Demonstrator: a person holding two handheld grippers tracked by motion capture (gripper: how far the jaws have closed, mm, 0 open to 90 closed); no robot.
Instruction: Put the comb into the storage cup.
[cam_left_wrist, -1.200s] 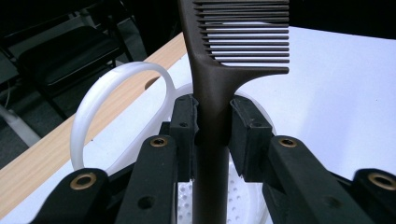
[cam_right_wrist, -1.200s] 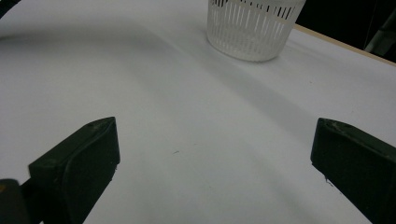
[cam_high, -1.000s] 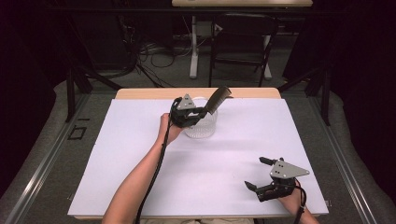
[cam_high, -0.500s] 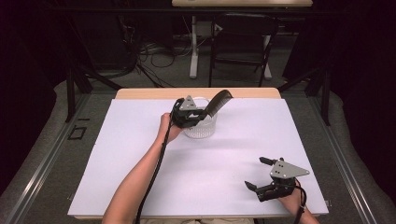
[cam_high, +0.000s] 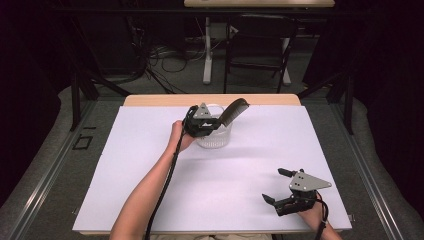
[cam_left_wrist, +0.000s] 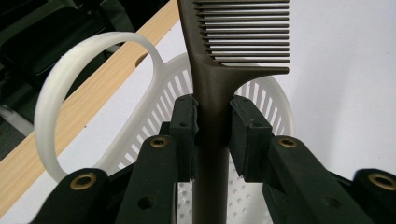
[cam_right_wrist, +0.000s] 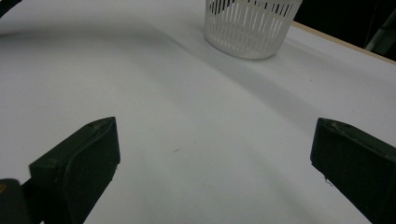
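One comb (cam_left_wrist: 212, 88), handle pinched in the left gripper (cam_high: 206, 121) jaws, hangs directly over the white basket (cam_high: 214, 138), long axis slanting up beyond its rim; right gripper (cam_high: 281, 186) jaws spread, well apart from basket.

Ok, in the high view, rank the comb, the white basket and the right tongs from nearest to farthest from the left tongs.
1. Comb: clamped in the left tongs, slanting up to the right.
2. White basket: directly beneath them, near the table's far edge.
3. Right tongs: far off at the near right, open over the white sheet.
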